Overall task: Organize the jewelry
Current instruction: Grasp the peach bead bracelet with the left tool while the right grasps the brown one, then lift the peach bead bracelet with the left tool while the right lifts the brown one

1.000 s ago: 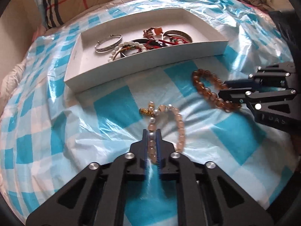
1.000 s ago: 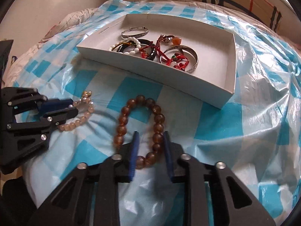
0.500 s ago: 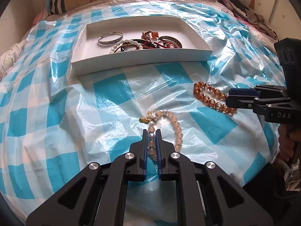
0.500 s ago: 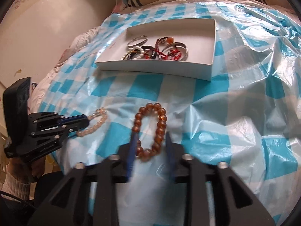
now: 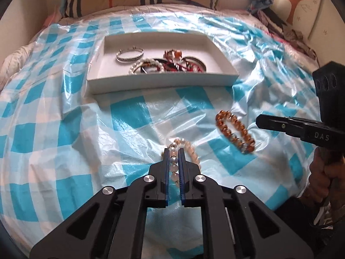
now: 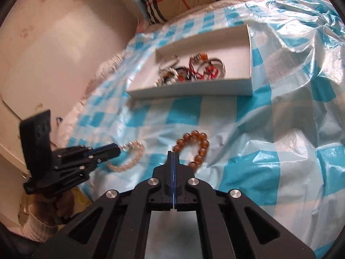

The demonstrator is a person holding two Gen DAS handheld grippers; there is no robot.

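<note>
Checked bedsheet | right tool now clamped, amber bracelet released

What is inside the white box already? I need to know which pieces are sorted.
The white box holds a silver bangle, a white bead bracelet, red cord pieces and another metal bangle. Overlap hides anything beneath that tangle.

We can read only one marking: the white capital letters "DAS", printed on the black body of the right gripper. We find no other legible text.
</note>
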